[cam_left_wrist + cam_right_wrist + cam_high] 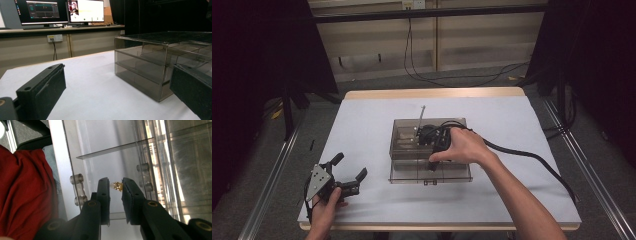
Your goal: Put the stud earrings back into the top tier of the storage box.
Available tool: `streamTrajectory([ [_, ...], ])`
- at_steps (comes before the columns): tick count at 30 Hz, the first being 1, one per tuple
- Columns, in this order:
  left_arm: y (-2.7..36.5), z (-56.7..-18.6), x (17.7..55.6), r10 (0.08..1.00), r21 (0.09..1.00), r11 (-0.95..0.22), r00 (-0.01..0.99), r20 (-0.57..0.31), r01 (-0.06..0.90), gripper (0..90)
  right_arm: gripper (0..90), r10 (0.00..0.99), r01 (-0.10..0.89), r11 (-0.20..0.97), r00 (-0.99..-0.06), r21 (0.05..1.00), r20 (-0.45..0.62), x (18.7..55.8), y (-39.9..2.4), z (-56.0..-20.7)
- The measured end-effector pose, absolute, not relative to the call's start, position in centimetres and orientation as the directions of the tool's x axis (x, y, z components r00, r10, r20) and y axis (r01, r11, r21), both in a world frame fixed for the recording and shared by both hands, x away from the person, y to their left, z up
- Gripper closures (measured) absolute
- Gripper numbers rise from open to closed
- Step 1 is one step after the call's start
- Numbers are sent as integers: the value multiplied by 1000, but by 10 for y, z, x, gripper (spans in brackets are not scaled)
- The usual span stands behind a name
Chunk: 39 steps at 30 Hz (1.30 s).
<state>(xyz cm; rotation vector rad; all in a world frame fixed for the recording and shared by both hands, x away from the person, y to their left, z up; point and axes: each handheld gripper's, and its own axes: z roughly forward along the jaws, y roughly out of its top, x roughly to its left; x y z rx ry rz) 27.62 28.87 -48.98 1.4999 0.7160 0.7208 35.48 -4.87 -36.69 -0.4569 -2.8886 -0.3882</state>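
My right gripper (116, 186) hangs over the open drawer (105, 152), jaws slightly parted around a gold bead (117, 186); next, lift clear. Left gripper (346, 175) rests, jaws spread.

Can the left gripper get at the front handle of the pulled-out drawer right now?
Probably yes. The left gripper rests open on the table, left of the smoky drawer box, with bare tabletop between. The drawer handle juts free at the front; the right gripper works above it, so they may crowd.
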Motion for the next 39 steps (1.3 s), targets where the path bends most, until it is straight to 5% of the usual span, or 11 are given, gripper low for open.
streamTrajectory([
  [16, 289, -490, 276, 794, 999, -47, 608, 26, 19, 7, 719, 306, 377, 772, -926, 513, 220, 344, -100, -356],
  [39, 289, -490, 276, 793, 998, -55, 608, 35, 15, 7, 668, 336, 397, 519, -909, 757, 247, 327, -176, -355],
])
